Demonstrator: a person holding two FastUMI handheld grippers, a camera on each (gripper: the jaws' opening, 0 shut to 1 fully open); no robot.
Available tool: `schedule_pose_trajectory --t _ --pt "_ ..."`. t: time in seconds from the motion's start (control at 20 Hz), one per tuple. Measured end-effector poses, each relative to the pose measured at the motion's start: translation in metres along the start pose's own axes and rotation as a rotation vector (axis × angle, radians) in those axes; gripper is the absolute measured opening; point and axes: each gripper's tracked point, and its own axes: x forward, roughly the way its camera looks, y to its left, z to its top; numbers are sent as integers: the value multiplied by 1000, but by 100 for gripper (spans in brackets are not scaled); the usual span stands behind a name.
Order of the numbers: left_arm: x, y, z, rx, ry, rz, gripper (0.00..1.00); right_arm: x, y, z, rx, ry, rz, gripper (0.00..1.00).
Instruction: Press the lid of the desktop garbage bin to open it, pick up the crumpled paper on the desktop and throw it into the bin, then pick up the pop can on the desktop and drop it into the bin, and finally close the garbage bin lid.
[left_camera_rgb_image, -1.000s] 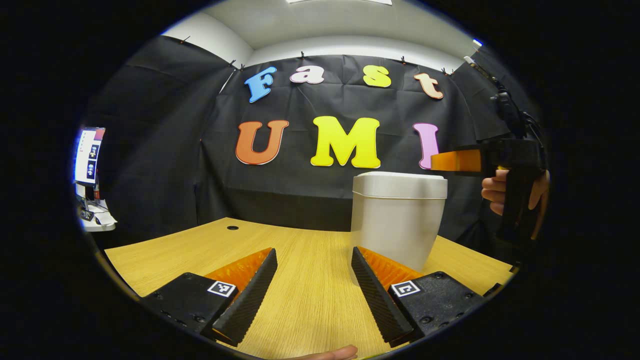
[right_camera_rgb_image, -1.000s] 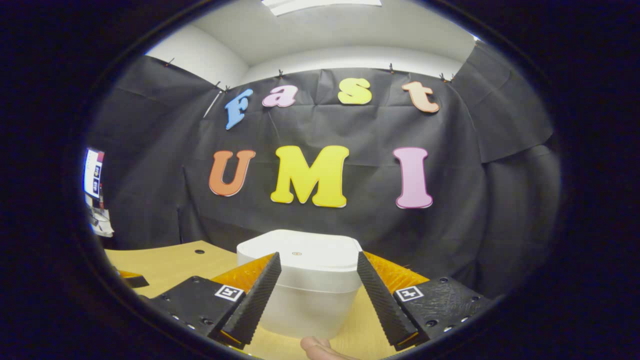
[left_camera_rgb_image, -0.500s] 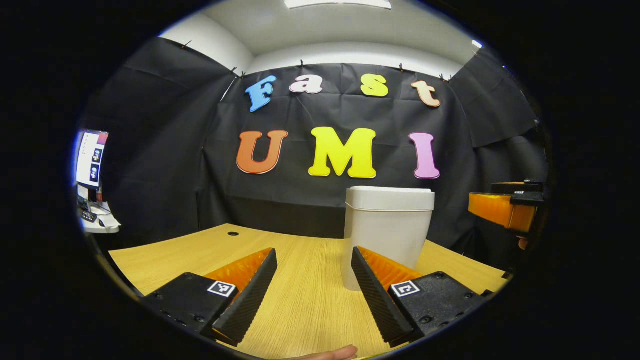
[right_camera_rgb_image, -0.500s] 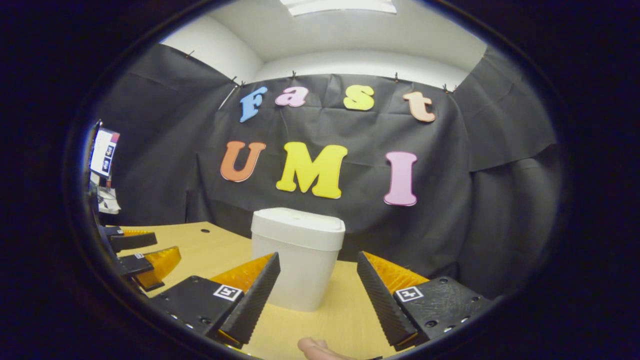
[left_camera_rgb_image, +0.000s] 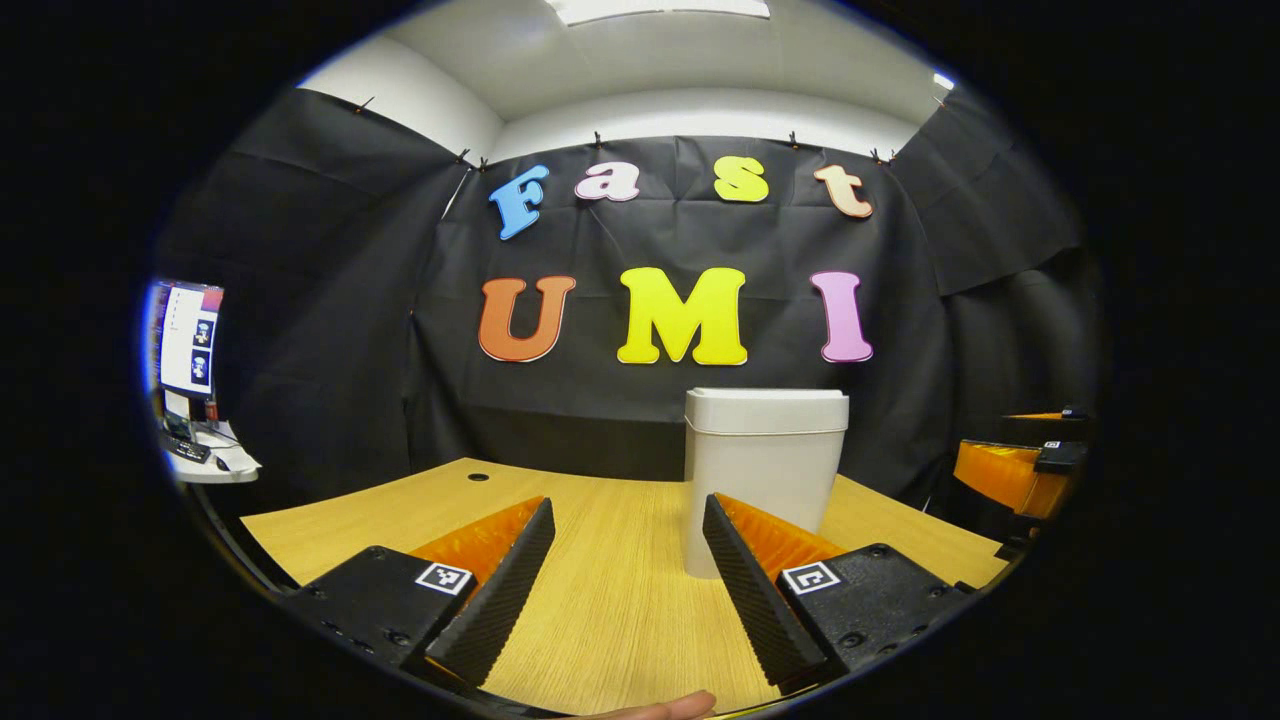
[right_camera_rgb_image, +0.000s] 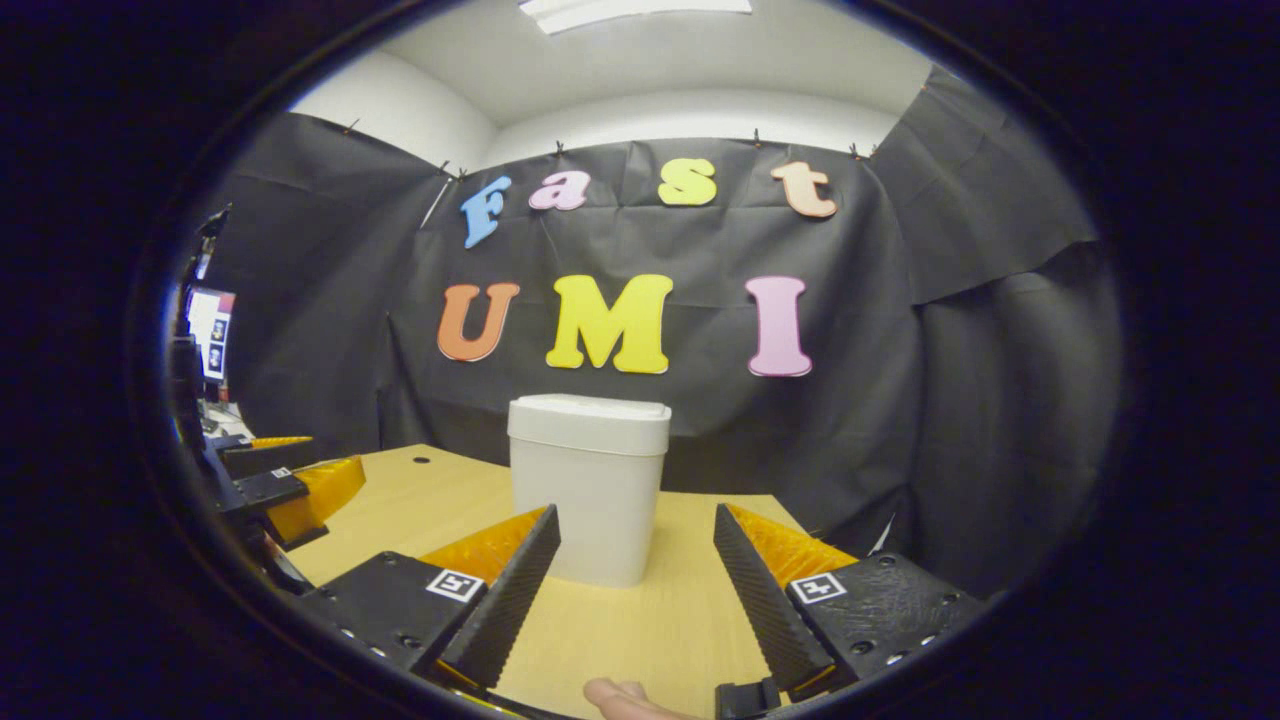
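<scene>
On the far left of the left gripper view, a monitor (left_camera_rgb_image: 186, 338) glows beside the black cloth wall. Nearer the middle, the left tongs (left_camera_rgb_image: 627, 580) hang low over the wooden table (left_camera_rgb_image: 600, 610), their two fingers spread wide apart with nothing between them, only bare wood. Just right of centre stands the white garbage bin (left_camera_rgb_image: 762, 470), upright on the table with its lid (left_camera_rgb_image: 766, 410) shut flat; the right finger of the left tongs overlaps its base in the picture, though whether it touches cannot be told. At the right edge, the other tongs show partly, level with the bin's body and well apart from it.

From the right gripper view, the left tongs (right_camera_rgb_image: 285, 480) appear at the left edge, above the table's near corner. The bin (right_camera_rgb_image: 590, 490) sits left of centre, lid (right_camera_rgb_image: 590, 422) closed. The right tongs (right_camera_rgb_image: 635, 590) are held wide open and empty, short of the bin, and a fingertip (right_camera_rgb_image: 620, 697) of the person's hand shows at the bottom edge.
</scene>
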Motion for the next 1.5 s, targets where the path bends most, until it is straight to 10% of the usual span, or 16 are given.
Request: schedule_pose_trajectory --t 1.5 --pt "7 -37 -25 78 74 -27 97 3 -67 -19 45 26 -95 95"
